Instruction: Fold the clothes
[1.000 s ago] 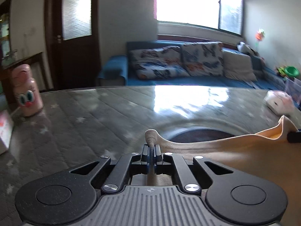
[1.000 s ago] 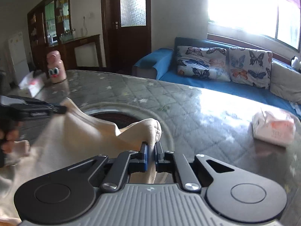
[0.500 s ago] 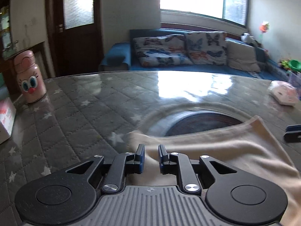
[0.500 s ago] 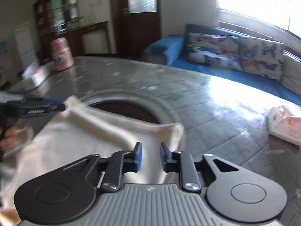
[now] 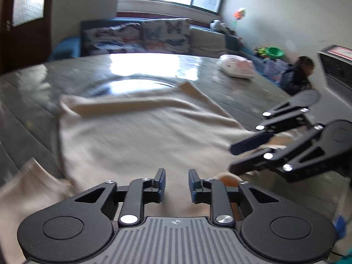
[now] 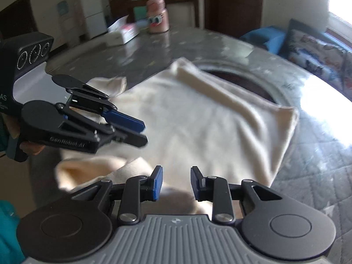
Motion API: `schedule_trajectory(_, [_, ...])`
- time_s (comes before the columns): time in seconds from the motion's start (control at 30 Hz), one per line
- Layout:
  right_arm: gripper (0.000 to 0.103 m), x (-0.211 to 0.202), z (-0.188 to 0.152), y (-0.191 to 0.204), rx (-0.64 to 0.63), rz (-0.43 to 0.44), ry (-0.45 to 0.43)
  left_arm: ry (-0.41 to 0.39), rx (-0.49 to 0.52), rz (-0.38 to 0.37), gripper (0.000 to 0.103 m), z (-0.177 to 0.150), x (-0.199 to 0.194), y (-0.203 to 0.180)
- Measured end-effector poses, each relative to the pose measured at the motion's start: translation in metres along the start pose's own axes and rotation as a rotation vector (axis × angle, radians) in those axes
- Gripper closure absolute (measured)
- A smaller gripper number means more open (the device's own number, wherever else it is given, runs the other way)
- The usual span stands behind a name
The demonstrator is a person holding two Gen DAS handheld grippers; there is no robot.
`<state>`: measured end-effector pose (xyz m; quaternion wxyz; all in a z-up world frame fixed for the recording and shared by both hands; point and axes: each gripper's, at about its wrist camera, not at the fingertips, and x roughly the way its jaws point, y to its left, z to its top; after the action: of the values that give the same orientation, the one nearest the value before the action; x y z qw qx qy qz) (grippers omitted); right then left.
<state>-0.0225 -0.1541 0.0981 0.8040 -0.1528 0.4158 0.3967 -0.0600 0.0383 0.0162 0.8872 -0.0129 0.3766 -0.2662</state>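
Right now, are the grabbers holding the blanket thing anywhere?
No. Left gripper and right gripper just opened; nothing is between their jaws. The cream cloth lies loose.

A grey quilted table [image 6: 312, 160] with star print carries a cream garment [image 6: 209, 127] spread at centre, a pink bottle [image 6: 157, 15] and box [image 6: 124, 32] toward eleven o'clock.

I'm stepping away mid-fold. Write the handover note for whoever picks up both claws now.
Left claw: open, holding nothing; its jaws have just been opening.
Right claw: open, also empty, jaws just opened too.
Cream garment: flat on the quilted table, far edge folded over, one sleeve sticking out on the left claw's side.
Done: first fold laid and released.
Left: tuck the sleeves and finish the remaining folds.
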Motion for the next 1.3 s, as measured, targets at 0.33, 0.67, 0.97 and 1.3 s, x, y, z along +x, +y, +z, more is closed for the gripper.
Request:
schedule_trajectory(0.33, [0.075,-0.041,-0.04,0.032,-0.054,0.05,0.129,0.031,0.007,-0.193,0.066,-0.032,-0.028,-0.024])
schedule_trajectory(0.67, [0.075,-0.076,-0.054,0.035,-0.002,-0.032,0.017,-0.009,0.138,-0.222,0.06,-0.031,-0.05,-0.046])
schedule_trajectory(0.97, [0.075,-0.047,-0.053,0.028,0.065,-0.059,-0.065,-0.077,0.059,-0.154,0.06,-0.002,-0.033,-0.039])
schedule_trajectory(1.3, [0.075,-0.055,-0.085,0.03,0.126,-0.055,-0.064,0.002,0.064,-0.159,0.06,-0.007,0.011,-0.057])
